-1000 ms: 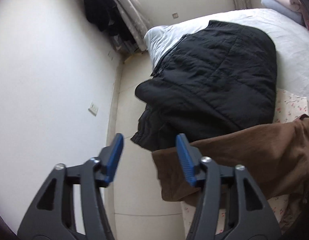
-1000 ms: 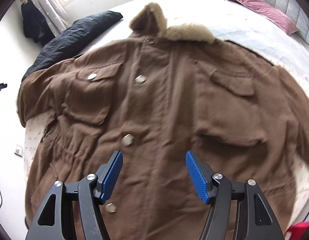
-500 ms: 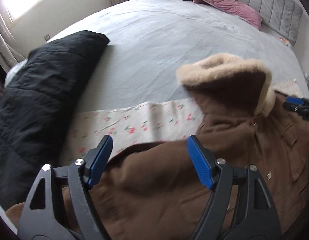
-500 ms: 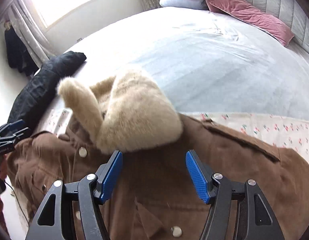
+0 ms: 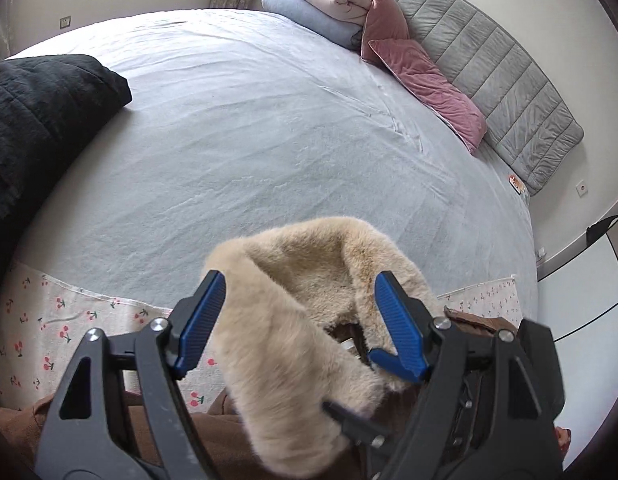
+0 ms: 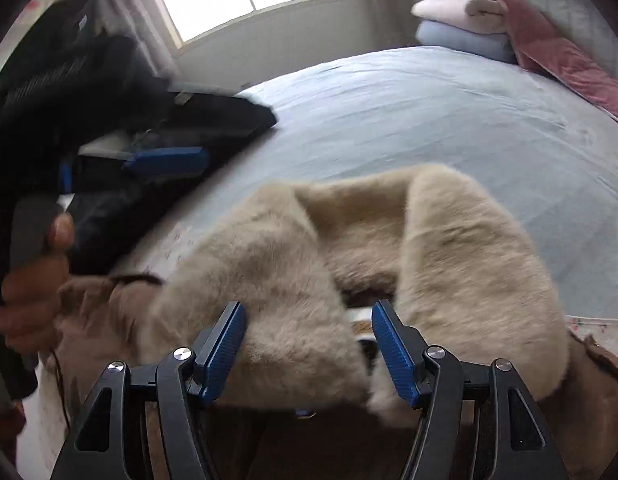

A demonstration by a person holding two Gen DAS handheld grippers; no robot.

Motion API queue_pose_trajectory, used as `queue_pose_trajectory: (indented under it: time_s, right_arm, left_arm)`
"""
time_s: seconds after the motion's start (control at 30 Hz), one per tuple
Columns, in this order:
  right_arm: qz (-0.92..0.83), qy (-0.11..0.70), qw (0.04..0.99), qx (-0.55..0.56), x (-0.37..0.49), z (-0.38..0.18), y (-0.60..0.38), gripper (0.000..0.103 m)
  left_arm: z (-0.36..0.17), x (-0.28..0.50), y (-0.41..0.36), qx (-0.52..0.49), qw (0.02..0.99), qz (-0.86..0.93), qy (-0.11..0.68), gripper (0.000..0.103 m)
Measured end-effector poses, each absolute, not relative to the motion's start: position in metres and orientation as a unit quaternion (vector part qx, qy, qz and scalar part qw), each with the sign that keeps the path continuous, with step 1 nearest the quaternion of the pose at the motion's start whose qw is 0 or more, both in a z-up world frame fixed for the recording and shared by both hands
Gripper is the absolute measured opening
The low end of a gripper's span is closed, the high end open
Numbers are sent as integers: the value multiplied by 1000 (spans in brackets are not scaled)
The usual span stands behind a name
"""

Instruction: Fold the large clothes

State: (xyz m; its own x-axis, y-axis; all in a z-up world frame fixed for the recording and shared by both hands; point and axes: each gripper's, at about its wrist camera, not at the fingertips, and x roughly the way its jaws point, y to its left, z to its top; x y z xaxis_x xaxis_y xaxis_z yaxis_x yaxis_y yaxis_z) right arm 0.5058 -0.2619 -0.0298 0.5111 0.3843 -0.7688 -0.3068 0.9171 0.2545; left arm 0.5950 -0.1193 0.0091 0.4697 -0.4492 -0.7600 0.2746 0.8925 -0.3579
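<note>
A brown coat (image 5: 225, 420) with a beige fur collar (image 5: 305, 280) lies at the near edge of the bed. My left gripper (image 5: 299, 320) is open, with its jaws on either side of the collar's left flap. My right gripper (image 6: 309, 340) is open too, with the collar (image 6: 469, 260) filling the space between and beyond its jaws. The left gripper (image 6: 165, 160) also shows in the right wrist view at the left, held by a hand (image 6: 33, 280). Most of the coat's body is hidden below both views.
A black quilted jacket (image 5: 33, 108) lies at the bed's left edge. The grey sheet (image 5: 269, 140) covers the bed, with a floral cloth (image 5: 49, 328) under the coat. Folded blankets (image 5: 321, 4) and pink pillows (image 5: 421, 68) lie by the grey headboard (image 5: 501, 60).
Both grippers have moved in on the fur collar, which now sits between their jaws. The left view has swung from the floor and black jacket round to the bed. Both stay open.
</note>
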Motion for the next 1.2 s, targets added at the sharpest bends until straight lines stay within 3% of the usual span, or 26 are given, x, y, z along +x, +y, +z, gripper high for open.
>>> queue_pose_trajectory:
  time_s: [0.1, 0.27, 0.4, 0.47, 0.5, 0.53, 0.6, 0.73, 0.83, 0.9, 0.93, 0.97, 1.0, 1.1, 1.2]
  right_arm:
    - [185, 479, 857, -36, 494, -48, -231, 66]
    - [165, 457, 874, 28, 499, -26, -274, 66]
    - [52, 434, 899, -2, 530, -19, -295, 72]
    - [26, 468, 883, -13, 557, -40, -292, 73]
    - [10, 480, 877, -28, 568, -55, -296, 71]
    - [-25, 488, 870, -66, 575, -69, -291, 63]
    - [-58, 473, 876, -75, 572, -79, -290, 27]
    - [-100, 403, 910, -2, 542, -44, -313, 19]
    - [-142, 301, 942, 28, 521, 3, -335, 19]
    - [-152, 281, 947, 18, 527, 12, -337, 21]
    - [-147, 284, 947, 16, 532, 6, -337, 24]
    - [-135, 293, 946, 15, 539, -4, -336, 33]
    - [-114, 318, 941, 14, 547, -18, -334, 44]
    - [-38, 393, 917, 51, 569, -59, -344, 47]
    - [10, 386, 916, 108, 551, -45, -371, 57]
  left_arm:
    - [-17, 597, -113, -80, 839, -202, 499, 77]
    - [-63, 602, -120, -62, 802, -189, 563, 76]
    - [-88, 612, -129, -77, 782, -146, 601, 74]
    - [-97, 612, -128, -101, 783, -122, 601, 58]
    - [-94, 609, -132, -97, 792, -133, 588, 27]
    - [-91, 606, -135, -90, 798, -133, 581, 24]
    - [-81, 599, -142, -62, 819, -127, 557, 20]
    - [-24, 588, -155, -50, 881, -157, 443, 18]
    - [19, 581, -171, -18, 912, -194, 361, 19]
    - [16, 586, -174, -10, 918, -197, 345, 25]
    - [6, 592, -174, -5, 916, -194, 352, 37]
    - [-9, 600, -171, 0, 911, -183, 369, 43]
    - [-25, 606, -163, 5, 906, -169, 389, 57]
    - [-59, 609, -134, 5, 887, -165, 431, 63]
    - [-55, 594, -104, 9, 885, -180, 429, 75]
